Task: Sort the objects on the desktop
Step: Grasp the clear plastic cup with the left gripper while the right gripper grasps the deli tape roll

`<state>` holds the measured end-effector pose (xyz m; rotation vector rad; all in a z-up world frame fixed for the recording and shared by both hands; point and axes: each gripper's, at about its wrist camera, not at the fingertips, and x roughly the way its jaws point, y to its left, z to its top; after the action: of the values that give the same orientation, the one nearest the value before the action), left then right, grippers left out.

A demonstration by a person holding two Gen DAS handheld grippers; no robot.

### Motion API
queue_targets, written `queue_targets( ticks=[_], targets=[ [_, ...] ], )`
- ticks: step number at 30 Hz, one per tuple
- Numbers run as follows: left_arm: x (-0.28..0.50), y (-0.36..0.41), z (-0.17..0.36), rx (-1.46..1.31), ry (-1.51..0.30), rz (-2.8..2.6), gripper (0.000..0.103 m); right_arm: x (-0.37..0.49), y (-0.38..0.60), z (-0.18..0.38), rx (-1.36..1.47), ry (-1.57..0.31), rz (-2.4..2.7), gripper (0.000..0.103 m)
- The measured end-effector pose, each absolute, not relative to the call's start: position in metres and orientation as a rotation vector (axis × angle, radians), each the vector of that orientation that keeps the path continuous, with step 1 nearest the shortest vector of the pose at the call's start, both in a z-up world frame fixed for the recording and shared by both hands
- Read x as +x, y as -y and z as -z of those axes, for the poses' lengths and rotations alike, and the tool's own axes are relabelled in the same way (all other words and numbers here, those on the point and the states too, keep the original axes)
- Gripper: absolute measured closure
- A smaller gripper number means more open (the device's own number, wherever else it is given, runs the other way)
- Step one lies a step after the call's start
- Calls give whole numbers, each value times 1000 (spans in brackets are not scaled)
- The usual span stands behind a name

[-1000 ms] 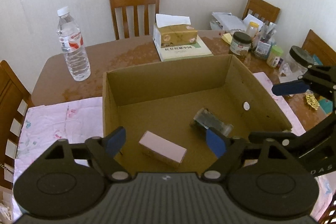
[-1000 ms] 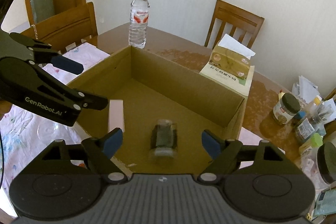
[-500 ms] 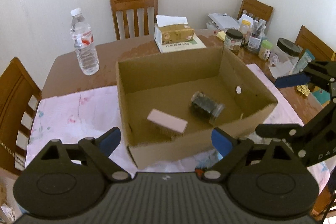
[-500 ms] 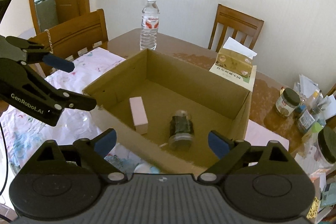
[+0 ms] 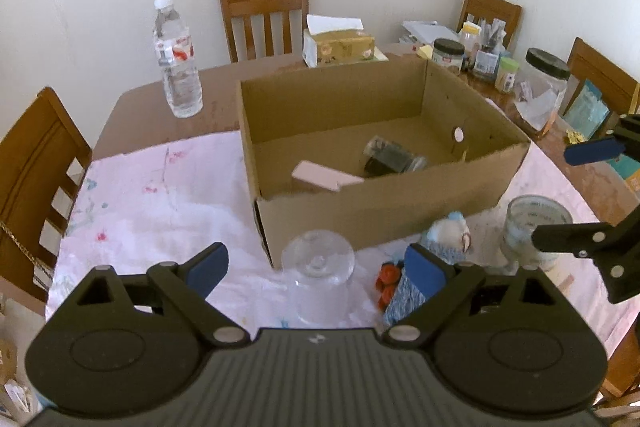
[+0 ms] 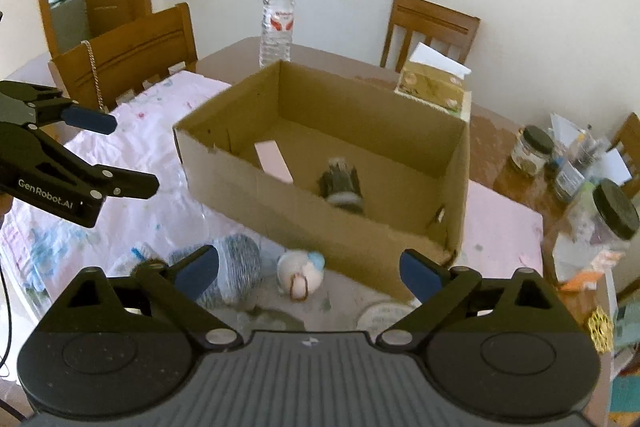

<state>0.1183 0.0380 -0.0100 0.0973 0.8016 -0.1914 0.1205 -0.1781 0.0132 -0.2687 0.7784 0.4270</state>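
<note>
An open cardboard box [image 5: 384,211] [image 6: 256,183] stands mid-table, holding a pink box [image 5: 326,177] [image 6: 274,161] and a dark jar lying on its side [image 5: 390,159] [image 6: 340,183]. In front of the box stand an upturned clear glass [image 5: 318,269], a small plush toy [image 5: 450,237] [image 6: 300,273], a blue-grey knitted item [image 5: 402,297] [image 6: 236,267], a red thing [image 5: 386,281] and a second glass [image 5: 532,227]. My left gripper [image 5: 316,267] [image 6: 112,155] is open and empty above the upturned glass. My right gripper [image 6: 310,271] [image 5: 568,195] is open and empty above the toy.
A water bottle [image 5: 176,61] [image 6: 276,23], a tissue box [image 5: 340,45] [image 6: 434,87] and several jars and containers [image 5: 544,91] [image 6: 600,227] stand on the wooden table. Chairs [image 5: 36,171] surround it. A pink floral cloth [image 5: 160,199] covers the near part.
Both grippers have pulled back and up from over the box. The objects on the cloth in front of the box have come into view. Both grippers stayed open.
</note>
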Motion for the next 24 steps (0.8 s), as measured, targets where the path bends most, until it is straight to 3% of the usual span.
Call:
queue_targets(
  ticks=[24],
  targets=[
    [124,-30,40,57,-824,111,9,91,209,24,-211,-836,-247,4]
  ],
)
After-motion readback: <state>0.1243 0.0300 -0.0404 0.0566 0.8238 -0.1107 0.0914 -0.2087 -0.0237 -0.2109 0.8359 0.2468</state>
